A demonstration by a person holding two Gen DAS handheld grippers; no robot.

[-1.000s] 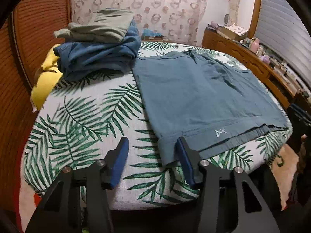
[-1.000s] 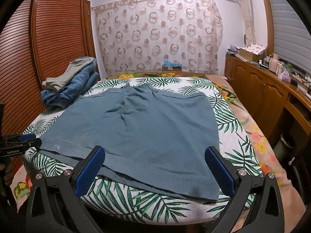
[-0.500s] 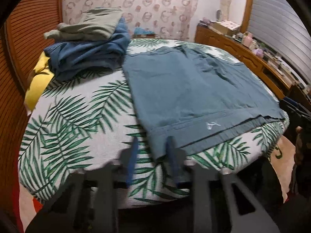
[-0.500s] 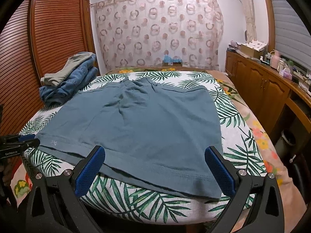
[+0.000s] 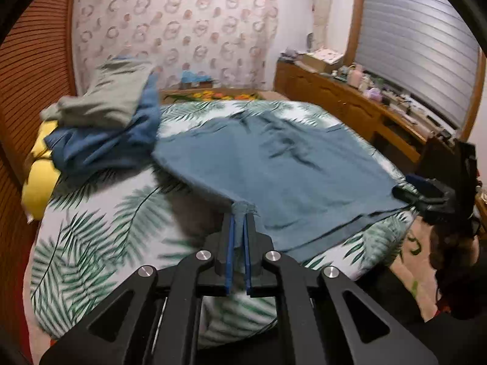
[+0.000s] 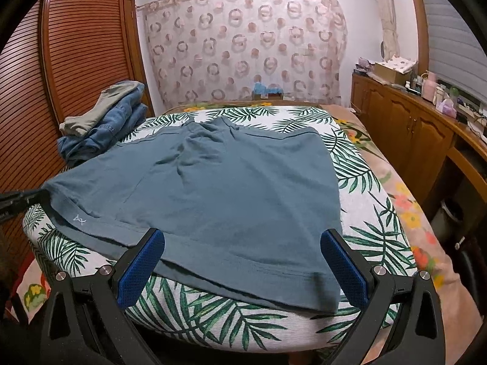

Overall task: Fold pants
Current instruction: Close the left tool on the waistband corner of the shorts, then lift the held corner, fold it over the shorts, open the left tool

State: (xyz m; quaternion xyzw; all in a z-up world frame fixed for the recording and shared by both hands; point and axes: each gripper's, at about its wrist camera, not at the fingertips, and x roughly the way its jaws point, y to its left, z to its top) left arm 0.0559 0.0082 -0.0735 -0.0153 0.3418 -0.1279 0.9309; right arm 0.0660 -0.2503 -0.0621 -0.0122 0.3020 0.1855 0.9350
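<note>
Teal-blue pants [image 6: 225, 194] lie spread on the leaf-print bed [image 6: 359, 182]; they also show in the left wrist view [image 5: 289, 164]. My left gripper [image 5: 239, 216] is shut on the pants' near left hem corner and holds it lifted off the bed. It also shows at the far left of the right wrist view [image 6: 18, 197], at the raised corner. My right gripper [image 6: 243, 258] is open and empty, with its jaws wide apart over the near hem at the bed's front edge. It also shows at the right of the left wrist view [image 5: 426, 191].
A pile of folded clothes [image 5: 103, 127], grey-green on blue denim on yellow, sits at the bed's back left. A slatted wooden wardrobe [image 6: 76, 60] stands on the left. A wooden sideboard [image 6: 426, 127] with small items runs along the right.
My left gripper closed on the pants' left hem corner and lifted it, pulling that side up. My right gripper stayed open and moved slightly closer to the hem.
</note>
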